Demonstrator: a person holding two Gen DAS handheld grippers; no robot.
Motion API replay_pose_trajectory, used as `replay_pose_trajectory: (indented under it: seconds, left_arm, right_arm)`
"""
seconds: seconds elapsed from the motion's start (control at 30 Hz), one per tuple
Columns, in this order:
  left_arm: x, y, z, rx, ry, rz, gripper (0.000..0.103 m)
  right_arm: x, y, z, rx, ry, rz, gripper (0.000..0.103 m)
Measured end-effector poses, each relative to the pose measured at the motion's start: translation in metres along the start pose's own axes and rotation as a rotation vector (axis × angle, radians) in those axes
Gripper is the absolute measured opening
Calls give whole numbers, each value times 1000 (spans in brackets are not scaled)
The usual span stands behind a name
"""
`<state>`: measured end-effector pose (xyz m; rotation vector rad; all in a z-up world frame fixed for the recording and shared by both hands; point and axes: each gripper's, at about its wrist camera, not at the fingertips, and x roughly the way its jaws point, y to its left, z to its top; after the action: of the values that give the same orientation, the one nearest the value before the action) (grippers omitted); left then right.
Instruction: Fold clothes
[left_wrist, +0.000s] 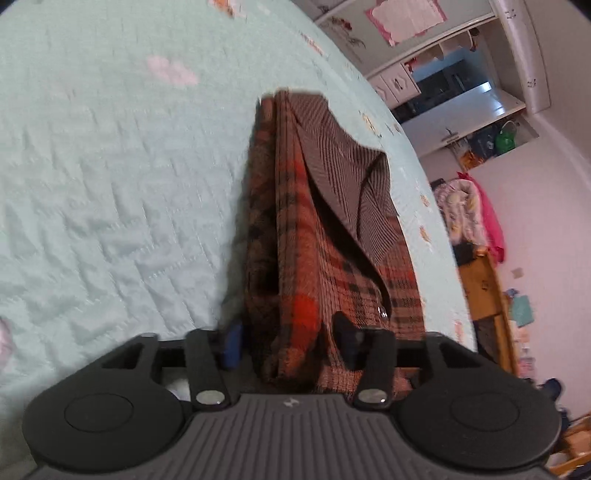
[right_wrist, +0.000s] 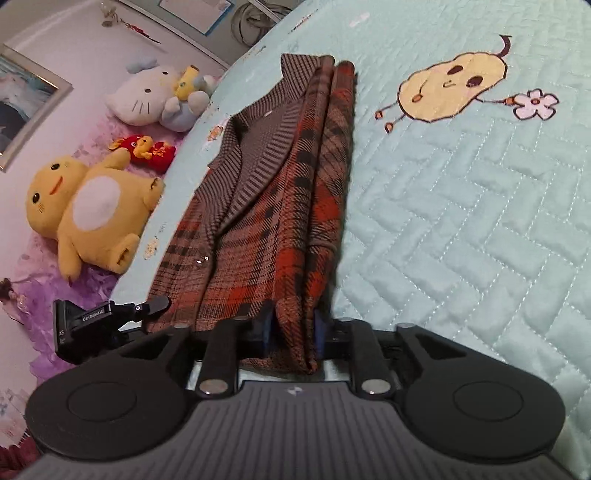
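A red-brown plaid garment (left_wrist: 325, 229) with a grey striped lining lies folded lengthwise in a long strip on the mint quilted bedspread (left_wrist: 110, 184). My left gripper (left_wrist: 290, 343) is shut on its near end, the cloth bunched between the blue pad and the black finger. In the right wrist view the same plaid garment (right_wrist: 280, 206) stretches away from me, and my right gripper (right_wrist: 292, 330) is shut on several layers of its near edge. The left gripper (right_wrist: 151, 308) also shows at the left, at the garment's corner. The cloth hides what lies under it.
The bedspread (right_wrist: 461, 229) carries a printed potato figure (right_wrist: 450, 88) to the right of the garment. Plush toys sit beside the bed: a yellow one (right_wrist: 88, 214) and a white cat (right_wrist: 147, 92). Cupboards (left_wrist: 461, 74) and a wooden piece of furniture (left_wrist: 484, 288) stand beyond the bed's edge.
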<state>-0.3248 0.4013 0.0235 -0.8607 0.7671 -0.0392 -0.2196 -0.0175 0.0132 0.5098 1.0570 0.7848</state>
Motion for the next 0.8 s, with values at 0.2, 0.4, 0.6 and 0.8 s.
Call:
replay_pose_trajectory:
  seconds: [0.2,0.4,0.6,0.8]
  left_arm:
    - [0,-17,29,79,-95,59,64]
    - [43,-19,70,62,-104,36,64]
    - [86,-22,110,46,-112,12,65]
    - [116,-16,142,6,-97,-17,65]
  right_arm:
    - [-22,18,27,-120,-136,-150,53]
    - [9,11,81,-77,-220,-71,53]
    - [51,-7,135,-66,-285,-41,53]
    - [91,-16,176,-89,-226,-94,53]
